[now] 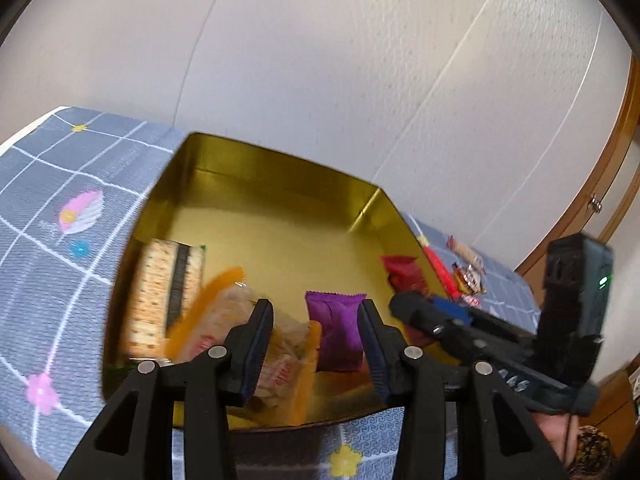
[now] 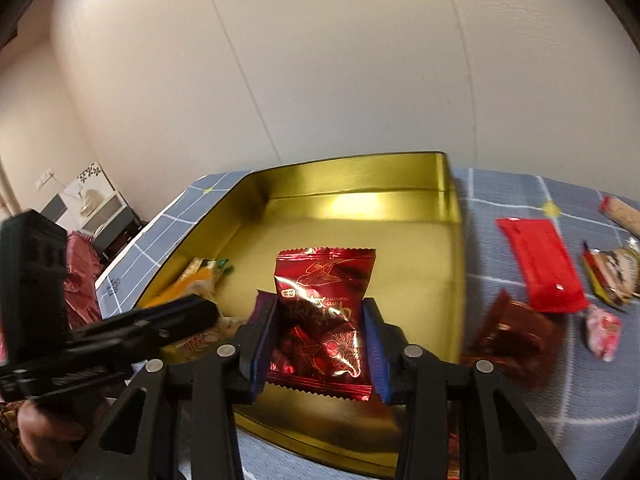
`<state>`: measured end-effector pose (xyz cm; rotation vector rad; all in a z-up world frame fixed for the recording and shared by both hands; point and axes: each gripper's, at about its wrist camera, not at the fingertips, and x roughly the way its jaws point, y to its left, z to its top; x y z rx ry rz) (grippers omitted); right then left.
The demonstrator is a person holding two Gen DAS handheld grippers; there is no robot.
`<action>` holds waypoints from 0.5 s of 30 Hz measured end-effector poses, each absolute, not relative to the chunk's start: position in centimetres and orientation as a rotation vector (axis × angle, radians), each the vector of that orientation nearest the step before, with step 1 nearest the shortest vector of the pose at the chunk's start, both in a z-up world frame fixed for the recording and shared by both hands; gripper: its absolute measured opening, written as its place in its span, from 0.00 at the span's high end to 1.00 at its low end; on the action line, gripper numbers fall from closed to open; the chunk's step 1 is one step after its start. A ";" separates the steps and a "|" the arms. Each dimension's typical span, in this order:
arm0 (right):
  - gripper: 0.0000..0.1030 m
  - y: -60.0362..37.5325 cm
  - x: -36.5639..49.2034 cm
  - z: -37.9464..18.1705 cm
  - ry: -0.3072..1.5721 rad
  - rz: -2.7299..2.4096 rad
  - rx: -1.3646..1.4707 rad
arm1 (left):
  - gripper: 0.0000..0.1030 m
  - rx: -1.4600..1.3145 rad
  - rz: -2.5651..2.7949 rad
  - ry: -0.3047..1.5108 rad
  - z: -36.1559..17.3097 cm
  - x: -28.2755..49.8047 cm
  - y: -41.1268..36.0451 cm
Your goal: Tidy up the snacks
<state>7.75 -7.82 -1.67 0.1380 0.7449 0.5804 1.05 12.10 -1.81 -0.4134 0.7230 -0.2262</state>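
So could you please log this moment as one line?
right gripper: shut on red packet, over tin | left gripper: open, empty | in tin: purple packet, crackers

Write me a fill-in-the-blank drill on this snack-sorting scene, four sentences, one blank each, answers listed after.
1. The right gripper is shut on a shiny ____ snack packet.
2. The inside of the open tin is ____ in colour.
3. Between the open fingers of the left gripper lies a ____ packet on the tin floor.
4. The flat red bar lies on the checked cloth, ____ the tin.

Missing words: red; gold; purple; outside
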 end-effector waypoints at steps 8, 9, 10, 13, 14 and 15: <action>0.60 -6.1 7.4 -2.3 0.750 0.573 0.041 | 0.56 -0.426 -0.206 0.646 -0.5 -0.8 13.7; 0.60 -6.0 7.2 -2.2 0.749 0.569 0.034 | 0.56 -0.426 -0.204 0.635 -0.3 -1.0 13.8; 0.60 -5.9 7.2 -2.2 0.752 0.567 0.033 | 0.56 -0.429 -0.205 0.623 0.0 -1.4 14.0; 0.60 -5.6 7.5 -2.6 0.767 0.563 0.032 | 0.56 -0.433 -0.204 0.601 0.2 -1.9 14.3; 0.60 -5.3 7.7 -2.8 0.772 0.560 0.026 | 0.56 -0.432 -0.201 0.599 0.3 -2.0 14.4; 0.60 -5.3 7.7 -2.9 0.778 0.555 0.017 | 0.56 -0.429 -0.201 0.601 0.3 -2.0 14.4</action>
